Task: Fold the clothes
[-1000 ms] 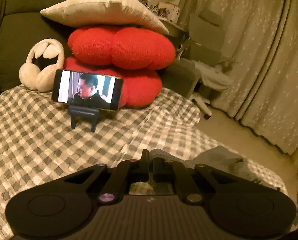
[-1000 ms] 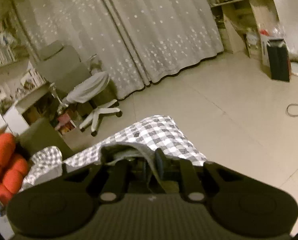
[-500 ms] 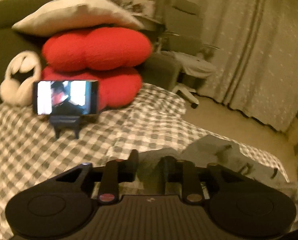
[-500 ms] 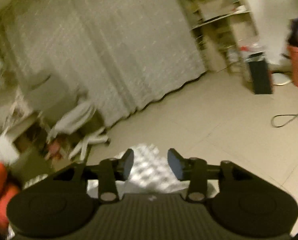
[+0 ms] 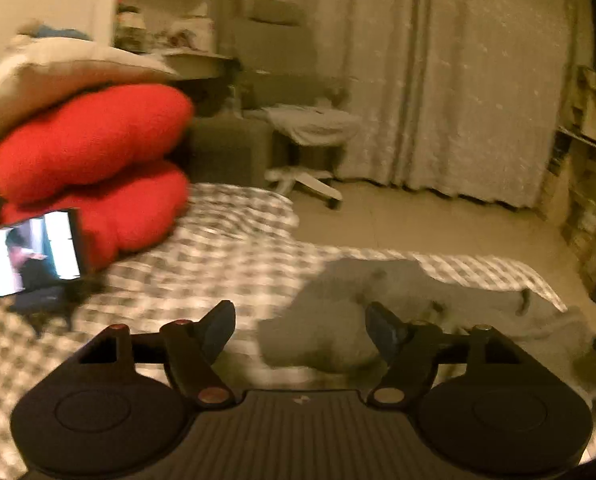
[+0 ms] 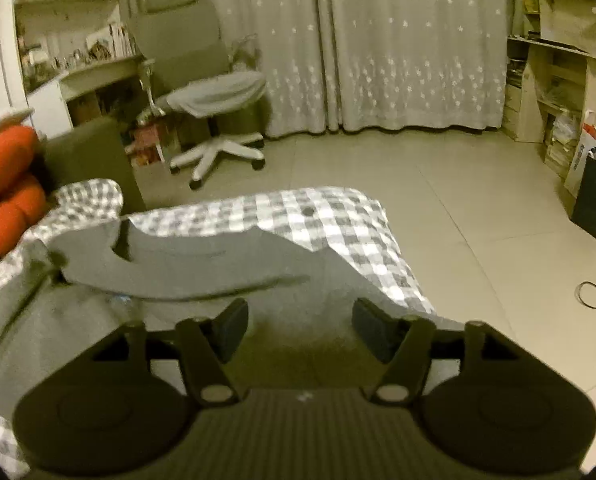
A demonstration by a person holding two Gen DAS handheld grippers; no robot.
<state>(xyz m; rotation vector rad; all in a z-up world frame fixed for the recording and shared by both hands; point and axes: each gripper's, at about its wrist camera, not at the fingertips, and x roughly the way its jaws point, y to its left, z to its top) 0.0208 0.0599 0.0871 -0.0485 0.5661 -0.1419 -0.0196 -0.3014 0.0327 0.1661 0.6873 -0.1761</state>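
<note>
A grey garment (image 5: 397, 300) lies rumpled on the checked bedspread (image 5: 234, 248), ahead and to the right of my left gripper (image 5: 299, 326). That gripper is open, its fingers wide apart with nothing between them. In the right wrist view the same grey garment (image 6: 202, 268) spreads across the checked bedspread (image 6: 337, 232) near the bed's corner, one flap lying over another. My right gripper (image 6: 299, 330) hovers just above the cloth, open and holding nothing.
Two red cushions (image 5: 90, 168) under a beige pillow (image 5: 58, 76) sit at the bed's left, with a lit phone (image 5: 32, 256) on a stand before them. An office chair (image 6: 214, 92) stands by the curtain (image 6: 397, 48). Shelves (image 6: 561, 80), a dark bag (image 6: 593, 200) and a cable (image 6: 595, 294) occupy the floor's right side.
Both grippers have opened and let go of the grey garment, which now lies on the bed. The left view has swung right; the right gripper has pulled back over the cloth.
</note>
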